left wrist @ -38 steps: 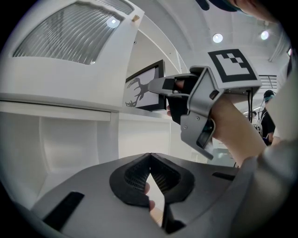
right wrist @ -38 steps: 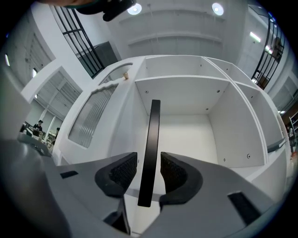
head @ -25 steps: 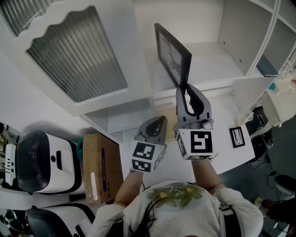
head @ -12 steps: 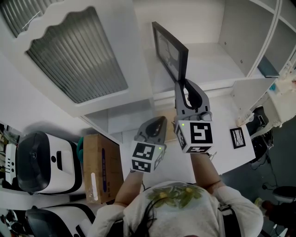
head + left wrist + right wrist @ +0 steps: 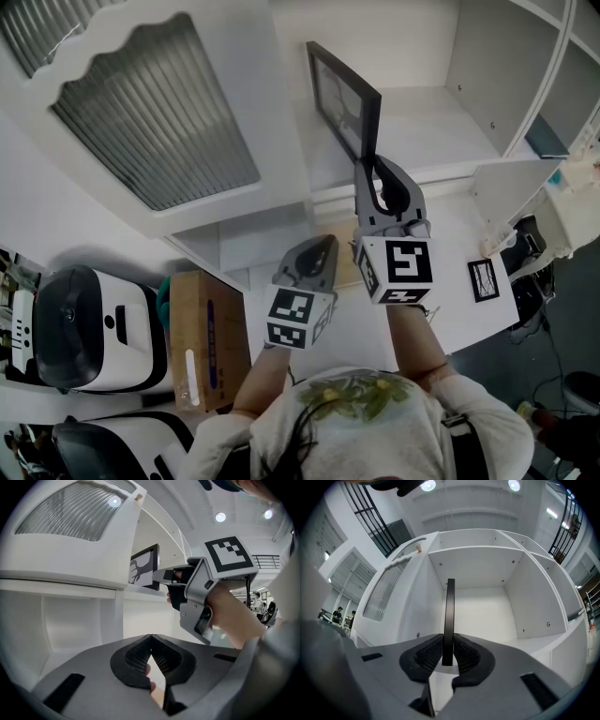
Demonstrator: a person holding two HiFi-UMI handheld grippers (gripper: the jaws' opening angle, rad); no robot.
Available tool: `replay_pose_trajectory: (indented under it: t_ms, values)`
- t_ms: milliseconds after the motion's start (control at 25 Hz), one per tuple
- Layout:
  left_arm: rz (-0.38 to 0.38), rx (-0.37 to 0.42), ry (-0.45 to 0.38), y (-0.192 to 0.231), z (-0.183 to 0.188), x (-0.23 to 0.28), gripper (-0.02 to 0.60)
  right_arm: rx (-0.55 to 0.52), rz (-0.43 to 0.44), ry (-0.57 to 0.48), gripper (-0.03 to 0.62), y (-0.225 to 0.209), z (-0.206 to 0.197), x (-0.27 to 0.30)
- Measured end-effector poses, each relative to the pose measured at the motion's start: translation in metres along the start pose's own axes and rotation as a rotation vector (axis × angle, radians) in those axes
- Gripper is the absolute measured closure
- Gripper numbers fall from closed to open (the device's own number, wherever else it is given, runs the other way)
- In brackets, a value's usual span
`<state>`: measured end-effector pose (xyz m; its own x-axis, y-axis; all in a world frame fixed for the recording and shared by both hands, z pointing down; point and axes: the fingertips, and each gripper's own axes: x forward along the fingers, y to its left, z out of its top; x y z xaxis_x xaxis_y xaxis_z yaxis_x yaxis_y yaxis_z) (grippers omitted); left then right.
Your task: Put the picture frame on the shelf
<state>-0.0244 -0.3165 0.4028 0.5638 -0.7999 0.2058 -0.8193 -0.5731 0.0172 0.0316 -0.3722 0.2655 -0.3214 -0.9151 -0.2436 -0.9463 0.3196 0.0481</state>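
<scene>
Step in hand: placing. The shelf (image 5: pixel 412 122) is white and open-fronted, and I'm at its left compartment (image 5: pixel 483 606). The picture frame (image 5: pixel 342 98) stands upright in that opening, close to the left wall and over the board. It shows edge-on in the right gripper view (image 5: pixel 449 616), with deer-antler art showing in the left gripper view (image 5: pixel 143 567). I can't tell if its bottom edge touches the board yet.

My right gripper (image 5: pixel 367 178) has its pads clamped on the frame's near lower edge (image 5: pixel 448 656). My left gripper (image 5: pixel 314 258) hangs lower, outside the shelf, jaws pressed together on nothing (image 5: pixel 151 656).

Next, as I judge it:
- Lower until the bottom edge seats flat on the board.
- The frame is thin and tall, so it will likely tip if released free-standing. I'd lean it on a wall or confirm it stands, then spread the jaws and back straight out.

Surface: the board is smooth, white and bare, probably slippery under the frame's edge.

Room:
- A bright white hall with round ceiling lights (image 5: pixel 514 485).
- A white cabinet with a ribbed panel (image 5: pixel 155 103) just left of the shelf.
- A cardboard box (image 5: pixel 202 337) below it.
- A second small picture (image 5: pixel 483 278) lies on the white counter to the right.
</scene>
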Motion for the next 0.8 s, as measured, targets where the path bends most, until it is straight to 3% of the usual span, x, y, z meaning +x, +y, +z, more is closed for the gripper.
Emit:
replay_pose_trajectory:
  t_ms: [520,800]
  values:
    - [-0.001,-0.007,-0.008,-0.005,0.003,-0.007,0.554,0.091,0.076,0.016,0.497,-0.004,-0.007,-0.048]
    - [-0.012,-0.012,-0.022,-0.022,0.003,-0.018,0.554,0.135,0.179,0.066,0.549,0.006,-0.028,-0.085]
